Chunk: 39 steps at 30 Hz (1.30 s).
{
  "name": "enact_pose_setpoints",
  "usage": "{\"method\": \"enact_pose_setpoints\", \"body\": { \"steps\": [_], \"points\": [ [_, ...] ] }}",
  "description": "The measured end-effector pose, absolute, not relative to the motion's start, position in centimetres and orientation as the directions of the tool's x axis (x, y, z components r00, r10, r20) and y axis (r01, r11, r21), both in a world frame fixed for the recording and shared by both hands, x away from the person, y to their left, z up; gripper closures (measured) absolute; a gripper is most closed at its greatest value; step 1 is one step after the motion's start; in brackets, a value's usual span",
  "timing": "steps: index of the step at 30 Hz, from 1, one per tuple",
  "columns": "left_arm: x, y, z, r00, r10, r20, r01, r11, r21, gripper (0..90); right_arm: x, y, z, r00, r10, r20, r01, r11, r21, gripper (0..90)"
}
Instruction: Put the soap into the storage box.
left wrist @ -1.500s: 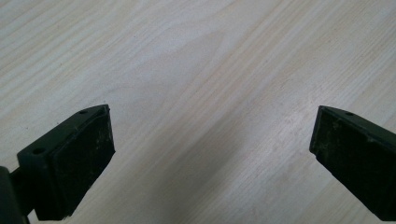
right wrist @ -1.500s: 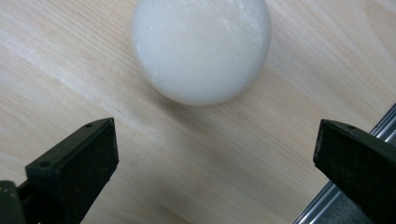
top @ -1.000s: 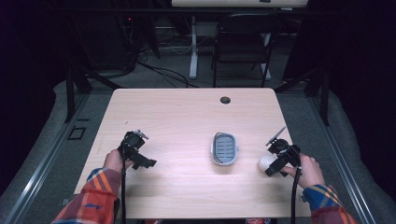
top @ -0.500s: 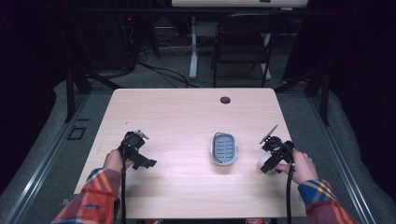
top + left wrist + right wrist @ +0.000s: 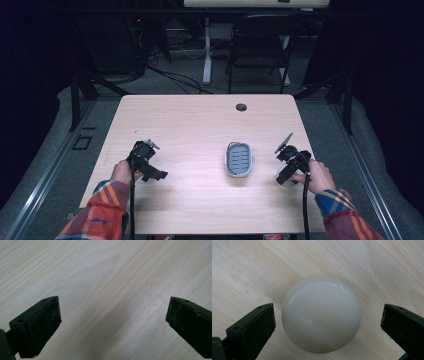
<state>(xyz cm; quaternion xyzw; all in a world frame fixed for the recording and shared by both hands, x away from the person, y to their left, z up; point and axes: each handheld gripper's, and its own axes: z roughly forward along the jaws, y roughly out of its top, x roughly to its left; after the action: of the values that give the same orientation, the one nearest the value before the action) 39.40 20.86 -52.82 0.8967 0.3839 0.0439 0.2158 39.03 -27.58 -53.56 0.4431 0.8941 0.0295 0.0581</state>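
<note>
a pale wooden table (image 5: 190, 125) in a dark room. the right gripper (image 5: 328, 322) stands wide open around a white rounded soap (image 5: 321, 313), touching neither side. it looks smooth, hard, slippery; grip across its widest middle. the left gripper (image 5: 113, 320) gapes open, holding nothing. a grey soap dish (image 5: 239, 159) waits nearby.

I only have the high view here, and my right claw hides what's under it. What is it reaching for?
Observer: A white rounded object, maybe a soap bar, lies on the table between the right claw's jaws.
Operator: Are the jaws touching it?
Observer: No, they stand open with a gap on each side.
Operator: And the left claw?
Observer: The left claw is open, with bare wood between its jaws.
</note>
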Motion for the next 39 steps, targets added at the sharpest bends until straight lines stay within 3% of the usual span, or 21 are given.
{"method": "enact_pose_setpoints", "body": {
  "steps": [4, 5, 9, 11, 12, 14, 16, 18, 19, 22, 24, 26, 36, 39],
  "points": [
    [39.4, 20.9, -52.8, 0.702, 0.707, -0.088, 0.669, -0.612, 0.421, 0.0, 39.3, -27.6, -53.6, -0.604, 0.793, -0.078, 0.789, 0.609, 0.084, 0.0],
    [39.4, 20.9, -52.8, 0.702, 0.707, -0.090, 0.669, -0.611, 0.422, 0.0, 39.1, -27.5, -54.1, -0.568, 0.820, -0.064, 0.809, 0.571, 0.138, 0.0],
    [39.4, 20.8, -52.8, 0.702, 0.706, -0.090, 0.669, -0.611, 0.422, 0.0, 39.7, -27.5, -53.8, -0.628, 0.773, -0.089, 0.774, 0.632, 0.028, 0.0],
    [39.4, 20.8, -52.8, 0.703, 0.705, -0.090, 0.669, -0.613, 0.420, 0.0, 39.6, -27.4, -54.1, -0.615, 0.785, -0.077, 0.784, 0.619, 0.054, 0.8],
    [39.4, 20.8, -52.8, 0.703, 0.705, -0.090, 0.669, -0.613, 0.421, 0.0, 39.4, -27.3, -54.4, -0.593, 0.802, -0.067, 0.797, 0.597, 0.090, 3.4],
    [39.4, 20.8, -52.8, 0.704, 0.705, -0.089, 0.668, -0.614, 0.419, 0.0, 39.7, -27.3, -54.0, -0.632, 0.771, -0.072, 0.773, 0.635, 0.012, 12.3],
    [39.4, 20.8, -52.8, 0.705, 0.704, -0.089, 0.667, -0.615, 0.420, 0.0, 39.2, -27.2, -54.8, -0.574, 0.818, -0.037, 0.810, 0.574, 0.119, 13.2],
    [39.4, 20.8, -52.8, 0.704, 0.705, -0.089, 0.668, -0.615, 0.418, 0.0, 39.6, -27.1, -54.1, -0.634, 0.771, -0.061, 0.771, 0.636, 0.026, 14.4],
    [39.4, 20.8, -52.8, 0.704, 0.705, -0.089, 0.668, -0.615, 0.418, 0.0, 39.2, -27.0, -54.8, -0.584, 0.811, -0.041, 0.802, 0.584, 0.124, 14.5],
    [39.4, 20.8, -52.8, 0.705, 0.703, -0.089, 0.667, -0.617, 0.417, 0.0, 39.7, -27.1, -54.1, -0.645, 0.761, -0.067, 0.761, 0.648, 0.025, 15.4],
    [39.4, 20.7, -52.8, 0.705, 0.704, -0.087, 0.666, -0.615, 0.421, 0.0, 39.5, -27.0, -54.5, -0.626, 0.777, -0.059, 0.776, 0.629, 0.056, 17.4],
    [39.4, 20.7, -52.8, 0.705, 0.704, -0.086, 0.666, -0.616, 0.422, 0.0, 39.6, -27.0, -54.3, -0.632, 0.772, -0.062, 0.772, 0.634, 0.029, 22.4],
    [39.4, 20.7, -52.8, 0.707, 0.702, -0.081, 0.662, -0.618, 0.423, 0.0, 39.4, -26.7, -54.6, -0.622, 0.780, -0.067, 0.778, 0.625, 0.058, 23.5],
    [39.4, 20.7, -52.8, 0.707, 0.703, -0.080, 0.662, -0.618, 0.423, 0.0, 39.6, -26.7, -54.4, -0.646, 0.760, -0.067, 0.761, 0.648, 0.021, 23.6]
  ]
}}
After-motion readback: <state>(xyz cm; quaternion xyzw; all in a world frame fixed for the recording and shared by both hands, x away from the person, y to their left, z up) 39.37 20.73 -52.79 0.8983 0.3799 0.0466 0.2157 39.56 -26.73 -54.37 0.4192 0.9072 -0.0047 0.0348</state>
